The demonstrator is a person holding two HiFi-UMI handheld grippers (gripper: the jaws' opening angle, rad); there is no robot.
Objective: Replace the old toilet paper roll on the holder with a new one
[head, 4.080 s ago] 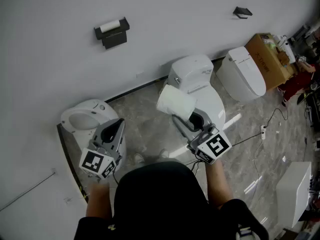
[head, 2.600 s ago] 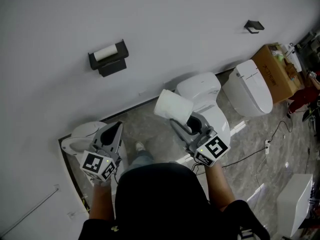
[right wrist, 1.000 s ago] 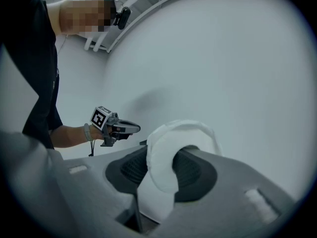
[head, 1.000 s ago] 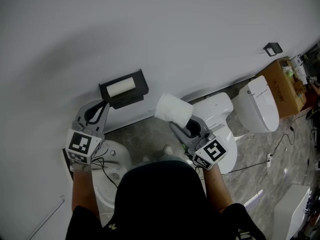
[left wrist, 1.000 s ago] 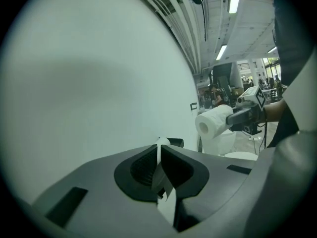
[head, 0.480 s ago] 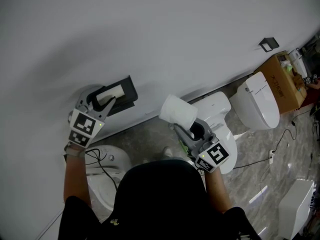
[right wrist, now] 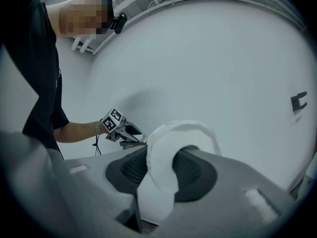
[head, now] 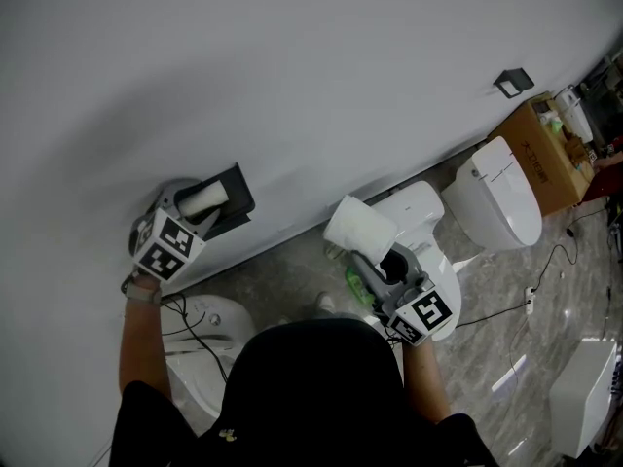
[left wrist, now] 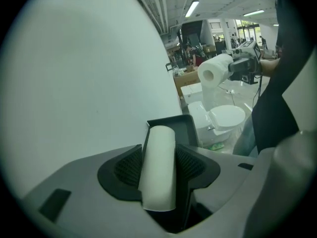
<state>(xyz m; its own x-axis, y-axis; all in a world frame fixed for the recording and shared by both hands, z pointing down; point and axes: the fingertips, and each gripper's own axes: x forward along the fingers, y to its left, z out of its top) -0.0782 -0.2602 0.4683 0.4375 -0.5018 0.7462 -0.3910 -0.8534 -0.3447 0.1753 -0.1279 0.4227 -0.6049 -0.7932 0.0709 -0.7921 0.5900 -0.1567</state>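
1. Left gripper (left wrist: 159,153): jaws spread to their widest, having just been opening; old roll (left wrist: 158,175) stood between the pads, a thin pale tube; a dark gap showed beside it on the right, so no pinch was recorded.
2. Old roll lay lengthwise in the black holder (head: 234,195), which was fixed to the wall (head: 321,86); the jaw tips reached over the holder's front edge.
3. Right gripper (right wrist: 162,168): jaws closed on the new roll (head: 358,228), pinching one side of its soft paper body; the roll bulged above the pads.
4. New roll was held in open air, well apart from the holder, above the white toilet (head: 428,224).
5. Head view alone showed both grippers at once, a second toilet (head: 496,195), a cardboard box (head: 537,144) and a small black bracket (head: 508,82) higher on the wall.
6. Left gripper view alone showed the old roll's end face and the holder's raised rim behind it; the right gripper view alone showed the paper crushed between the pads, with the left gripper against the wall in the distance.
7. Wall around the holder was bare on all sides; a strip of grey floor (head: 282,275) lay between the two arms; a white fixture (head: 209,321) stood below the left arm, near the wall.
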